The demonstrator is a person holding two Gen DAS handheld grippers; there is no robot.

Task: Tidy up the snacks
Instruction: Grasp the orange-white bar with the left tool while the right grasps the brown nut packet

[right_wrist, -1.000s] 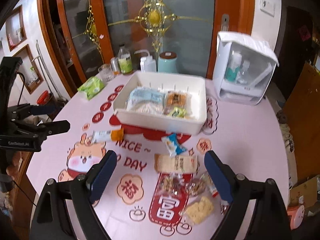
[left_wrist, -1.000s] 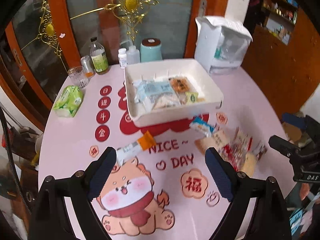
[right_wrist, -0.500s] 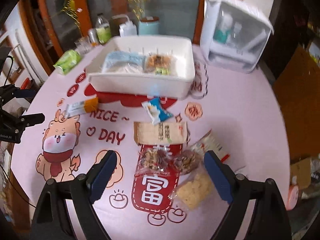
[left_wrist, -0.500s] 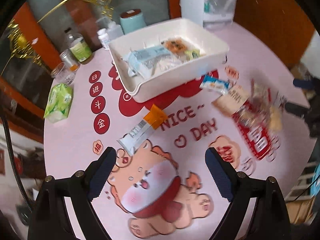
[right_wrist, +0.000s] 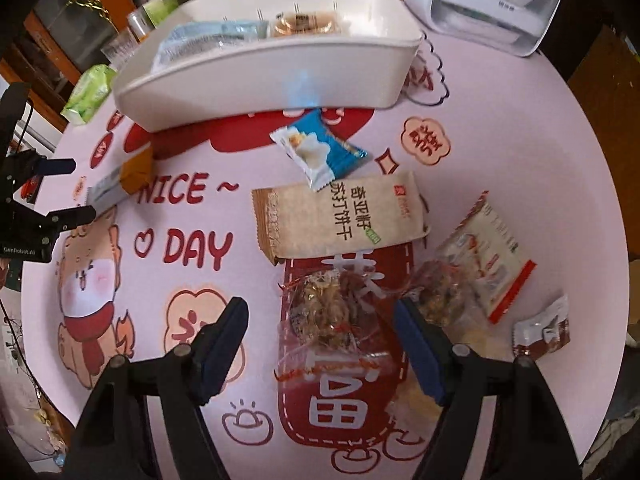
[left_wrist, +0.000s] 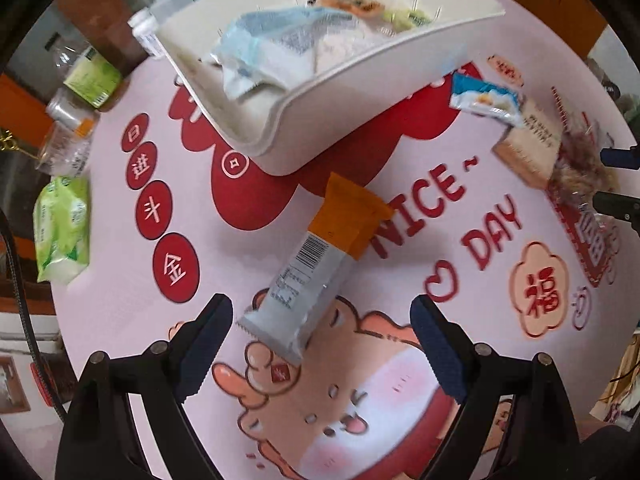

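A white bin [left_wrist: 360,76] [right_wrist: 256,76] holds several snack packs at the back of the pink table. My left gripper [left_wrist: 322,320] is open, low over an orange-and-grey snack bar [left_wrist: 316,268], whose near end lies between the fingertips. My right gripper [right_wrist: 322,320] is open around a clear bag of brown snacks [right_wrist: 332,316]. Beyond it lie a tan cracker pack [right_wrist: 336,216], a blue-and-white packet [right_wrist: 316,152], a white-and-red pack [right_wrist: 488,256] and a small brown packet [right_wrist: 544,332].
Bottles and jars [left_wrist: 84,76] and a green tissue pack [left_wrist: 60,228] stand at the table's left back. A white plastic container [right_wrist: 496,4] sits at the back right. The left gripper shows at the left edge of the right wrist view [right_wrist: 52,192].
Both grippers have dropped toward the table and moved forward. The left now frames the snack bar; the right now frames the clear snack bag. Jaws stay open.
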